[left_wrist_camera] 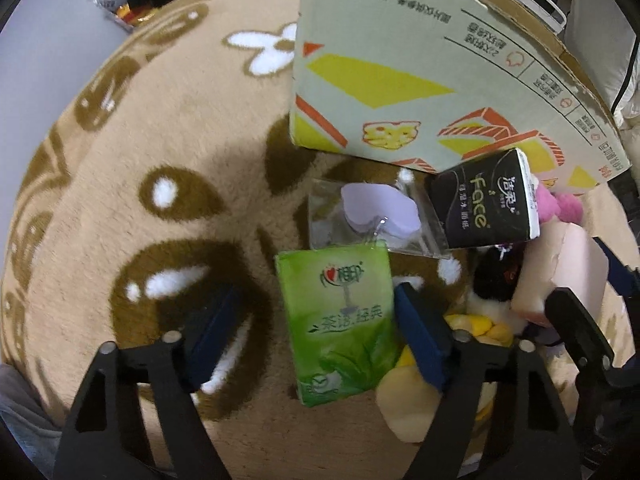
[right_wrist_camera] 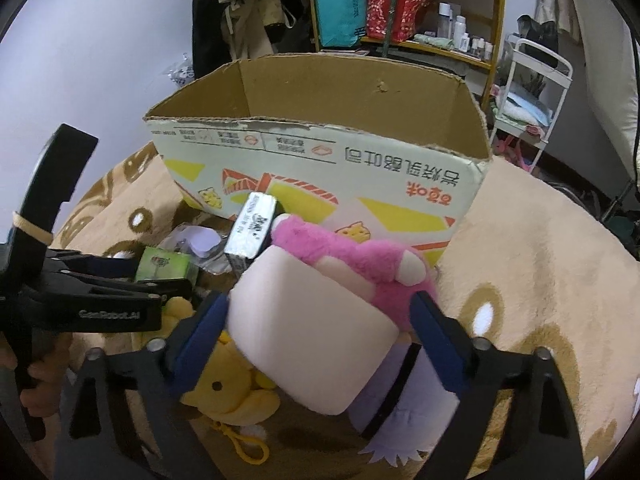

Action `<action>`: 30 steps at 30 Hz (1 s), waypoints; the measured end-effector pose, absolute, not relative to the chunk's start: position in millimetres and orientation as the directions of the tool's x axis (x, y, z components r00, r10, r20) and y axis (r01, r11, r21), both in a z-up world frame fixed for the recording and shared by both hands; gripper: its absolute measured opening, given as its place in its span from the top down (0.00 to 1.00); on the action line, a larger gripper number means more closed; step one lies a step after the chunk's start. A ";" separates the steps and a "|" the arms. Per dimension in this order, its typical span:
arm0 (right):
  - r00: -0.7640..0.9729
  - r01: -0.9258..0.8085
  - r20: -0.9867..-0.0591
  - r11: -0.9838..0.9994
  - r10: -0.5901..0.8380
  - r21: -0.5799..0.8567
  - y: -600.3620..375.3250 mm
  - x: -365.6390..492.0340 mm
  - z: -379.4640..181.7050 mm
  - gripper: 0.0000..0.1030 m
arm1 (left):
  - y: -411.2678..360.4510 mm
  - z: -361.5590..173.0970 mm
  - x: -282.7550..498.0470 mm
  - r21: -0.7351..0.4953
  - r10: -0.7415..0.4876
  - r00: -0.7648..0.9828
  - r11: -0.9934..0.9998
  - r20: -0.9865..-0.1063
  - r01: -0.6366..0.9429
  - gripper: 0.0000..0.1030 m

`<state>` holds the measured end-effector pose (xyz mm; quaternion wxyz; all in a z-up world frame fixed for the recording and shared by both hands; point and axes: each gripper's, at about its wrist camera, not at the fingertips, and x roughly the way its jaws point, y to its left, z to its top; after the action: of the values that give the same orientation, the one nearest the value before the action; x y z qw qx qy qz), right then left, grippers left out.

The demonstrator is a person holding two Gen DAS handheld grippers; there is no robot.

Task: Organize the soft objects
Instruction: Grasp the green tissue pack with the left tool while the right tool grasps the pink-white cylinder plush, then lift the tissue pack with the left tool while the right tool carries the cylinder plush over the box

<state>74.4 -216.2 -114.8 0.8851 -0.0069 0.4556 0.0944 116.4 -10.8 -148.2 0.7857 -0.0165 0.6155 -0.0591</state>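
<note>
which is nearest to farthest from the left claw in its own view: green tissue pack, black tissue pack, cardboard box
1. green tissue pack: between the left claw fingers
2. black tissue pack: beyond it, up right, leaning on the box
3. cardboard box: farthest, at the top

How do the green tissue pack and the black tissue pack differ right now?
The green tissue pack lies flat on the rug, printed face up; the black tissue pack stands tilted, propped by the cardboard box. The green one sits between the left gripper's fingers, its right pad at the pack's edge; no gripper is around the black one. The green one overlaps the clear packet. Both are small wrapped tissue packs.
</note>
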 end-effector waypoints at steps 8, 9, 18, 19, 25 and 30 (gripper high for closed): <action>0.526 -0.143 -0.816 0.970 0.241 0.194 -225.1 77.8 -117.9 0.27 | -15.2 -154.3 111.6 -0.105 -0.120 0.254 0.992 -0.960 0.075 0.48; 0.524 -0.136 -0.814 0.968 0.249 0.209 -227.4 77.6 -118.0 0.29 | -15.5 -153.3 110.4 -0.086 -0.103 0.267 0.994 -0.958 0.074 0.48; 0.538 -0.157 -0.807 0.970 0.241 0.185 -220.8 70.7 -110.2 0.51 | -18.4 -135.6 96.5 -0.013 -0.042 0.374 0.997 -0.926 0.082 0.49; 0.539 -0.161 -0.808 0.971 0.238 0.179 -220.4 69.6 -108.9 0.54 | -20.5 -128.7 92.8 -0.004 -0.037 0.387 0.996 -0.921 0.086 0.49; 0.573 -0.140 -0.786 0.973 0.233 0.186 -224.4 61.1 -95.8 0.63 | -17.1 -106.8 80.6 -0.005 -0.049 0.432 0.995 -0.901 0.103 0.49; 0.637 -0.117 -0.741 0.976 0.214 0.182 -228.1 48.7 -77.6 0.63 | -18.3 -86.8 66.3 0.042 -0.015 0.513 0.994 -0.858 0.100 0.49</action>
<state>48.7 -228.1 -77.6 0.9028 0.0584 0.4161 0.0918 66.3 -18.3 -86.8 0.8686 0.0430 0.4925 -0.0329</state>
